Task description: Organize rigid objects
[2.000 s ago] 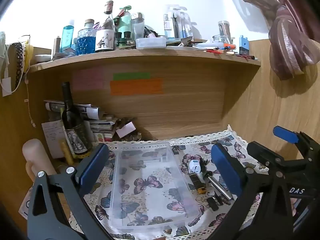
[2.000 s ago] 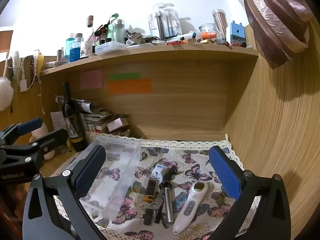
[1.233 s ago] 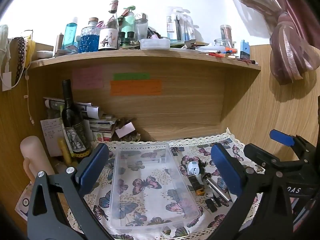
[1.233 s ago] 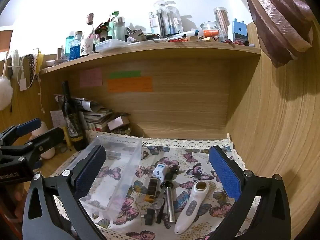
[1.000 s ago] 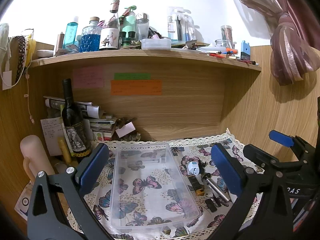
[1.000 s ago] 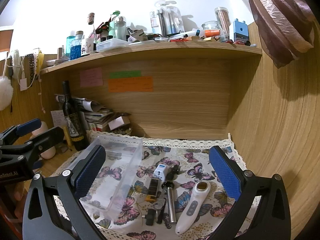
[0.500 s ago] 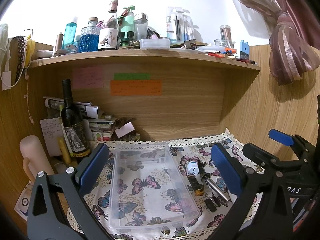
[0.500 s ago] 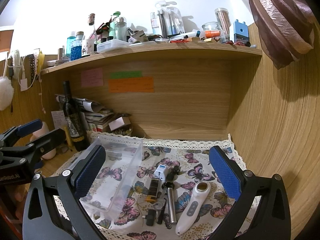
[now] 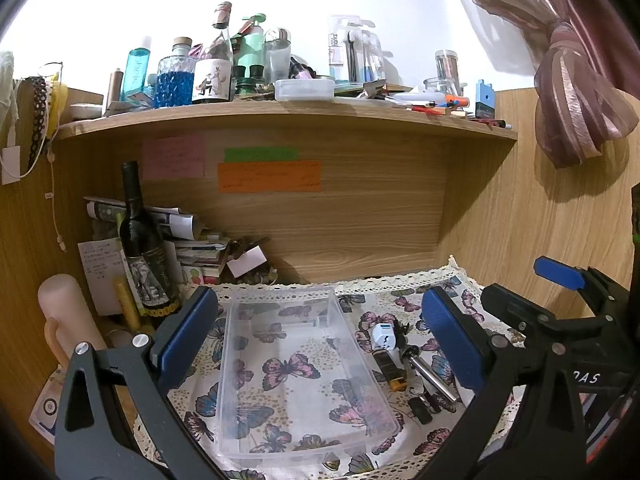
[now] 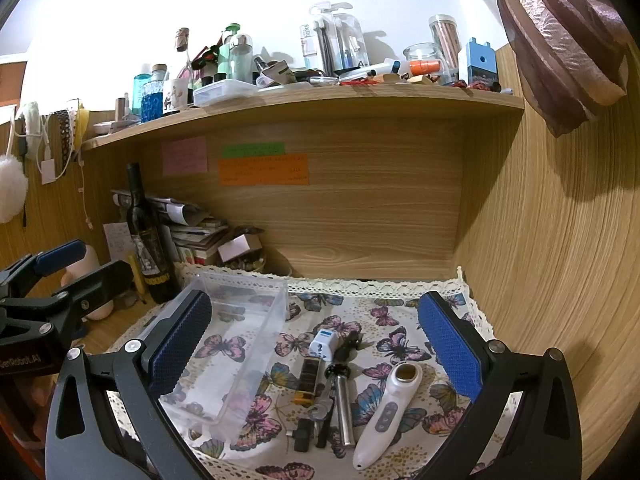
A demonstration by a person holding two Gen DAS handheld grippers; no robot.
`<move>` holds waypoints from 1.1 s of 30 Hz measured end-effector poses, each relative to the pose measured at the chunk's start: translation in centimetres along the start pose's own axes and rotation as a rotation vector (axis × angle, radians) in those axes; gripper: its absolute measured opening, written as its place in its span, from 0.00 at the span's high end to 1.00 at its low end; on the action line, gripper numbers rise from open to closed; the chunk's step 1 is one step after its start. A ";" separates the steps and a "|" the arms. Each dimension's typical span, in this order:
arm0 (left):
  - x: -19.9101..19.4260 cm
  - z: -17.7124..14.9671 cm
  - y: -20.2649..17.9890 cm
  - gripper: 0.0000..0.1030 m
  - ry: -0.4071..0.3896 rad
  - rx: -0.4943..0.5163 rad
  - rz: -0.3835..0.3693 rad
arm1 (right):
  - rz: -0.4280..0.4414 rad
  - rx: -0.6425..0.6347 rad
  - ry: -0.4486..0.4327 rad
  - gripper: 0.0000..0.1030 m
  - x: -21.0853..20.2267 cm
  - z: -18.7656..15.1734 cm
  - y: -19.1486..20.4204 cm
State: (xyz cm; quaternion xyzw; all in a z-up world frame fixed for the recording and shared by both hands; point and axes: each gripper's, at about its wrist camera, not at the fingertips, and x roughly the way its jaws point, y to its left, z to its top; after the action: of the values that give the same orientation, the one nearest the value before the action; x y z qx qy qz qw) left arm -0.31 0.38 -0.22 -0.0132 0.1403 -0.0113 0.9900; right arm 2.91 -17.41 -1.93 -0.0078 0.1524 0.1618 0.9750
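Observation:
A clear plastic bin [image 9: 296, 364] lies empty on the butterfly cloth [image 9: 400, 304], between my left gripper's [image 9: 316, 340] open fingers and farther back. It shows at the left in the right wrist view [image 10: 236, 344]. Right of the bin lie a white travel adapter [image 10: 323, 343], a black and yellow block [image 10: 307, 384], a metal cylinder tool [image 10: 344, 404], keys [image 10: 318, 410] and a white handheld device [image 10: 390, 412]. My right gripper [image 10: 314, 344] is open and empty above them. The adapter [image 9: 382, 338] and the tool [image 9: 428, 376] show in the left wrist view too.
A dark wine bottle [image 9: 144, 248] and a stack of papers [image 9: 192, 248] stand at the back left. A pink cylinder [image 9: 64, 316] stands at the far left. The shelf [image 9: 280, 116] overhead carries bottles and clutter. Wooden walls [image 10: 560, 240] close in the back and right.
Both grippers have risen and drawn back slightly, so the bin and the small objects sit a little farther off. Nothing on the cloth has moved.

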 end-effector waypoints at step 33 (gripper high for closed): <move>-0.1 0.2 -0.1 0.00 -0.009 0.003 -0.001 | 0.000 -0.003 0.008 0.00 0.3 -0.1 0.2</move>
State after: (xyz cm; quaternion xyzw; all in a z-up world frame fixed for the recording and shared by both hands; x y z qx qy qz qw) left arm -0.34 0.27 0.00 -0.0119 0.1359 -0.0119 0.9906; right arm 3.05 -17.13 -2.13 -0.0099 0.1558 0.1621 0.9743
